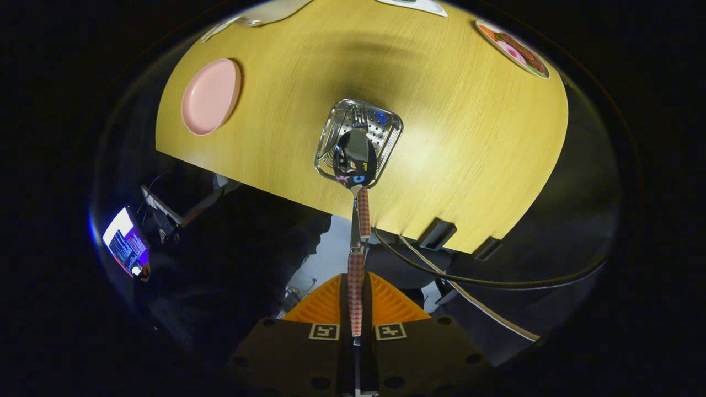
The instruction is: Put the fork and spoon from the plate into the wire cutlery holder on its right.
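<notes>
My gripper [356, 300] is shut on the checked handle of a spoon [354, 160], both fingers pressing the handle between them. The spoon points ahead with its shiny bowl hanging over the mouth of the wire cutlery holder [386, 129], seen from above on the wooden table [469, 127]. Inside the holder a fork [359, 117] shows its tines beyond the spoon bowl. A pink plate [210, 96] lies on the table well to the left of the holder, with nothing on it.
A patterned dish [513, 48] sits at the table's far right. White items [265, 14] lie at the far edge. A dark cable [441, 270] runs below the table's near edge, and a lit screen [126, 242] stands to the lower left.
</notes>
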`<state>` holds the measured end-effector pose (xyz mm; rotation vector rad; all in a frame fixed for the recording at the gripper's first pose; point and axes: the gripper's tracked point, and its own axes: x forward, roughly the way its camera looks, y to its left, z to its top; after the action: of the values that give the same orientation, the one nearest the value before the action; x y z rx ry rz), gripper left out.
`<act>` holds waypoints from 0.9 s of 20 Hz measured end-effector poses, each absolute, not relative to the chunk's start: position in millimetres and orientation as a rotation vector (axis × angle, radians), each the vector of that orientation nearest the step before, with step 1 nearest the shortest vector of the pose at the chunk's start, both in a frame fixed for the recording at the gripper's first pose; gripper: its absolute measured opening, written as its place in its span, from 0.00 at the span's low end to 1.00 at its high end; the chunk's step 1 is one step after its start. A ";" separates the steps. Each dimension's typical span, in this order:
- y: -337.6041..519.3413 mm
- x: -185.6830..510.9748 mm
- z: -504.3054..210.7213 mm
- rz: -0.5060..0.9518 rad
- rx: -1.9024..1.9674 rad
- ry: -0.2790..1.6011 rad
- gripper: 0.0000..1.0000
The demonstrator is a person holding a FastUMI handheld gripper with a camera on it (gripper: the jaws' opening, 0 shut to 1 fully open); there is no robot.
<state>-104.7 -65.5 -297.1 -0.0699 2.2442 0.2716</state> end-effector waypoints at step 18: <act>-52.1 -65.7 -358.8 0.189 -0.111 2.397 0.13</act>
<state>-65.7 -52.1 -358.8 -0.1112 2.3972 0.1894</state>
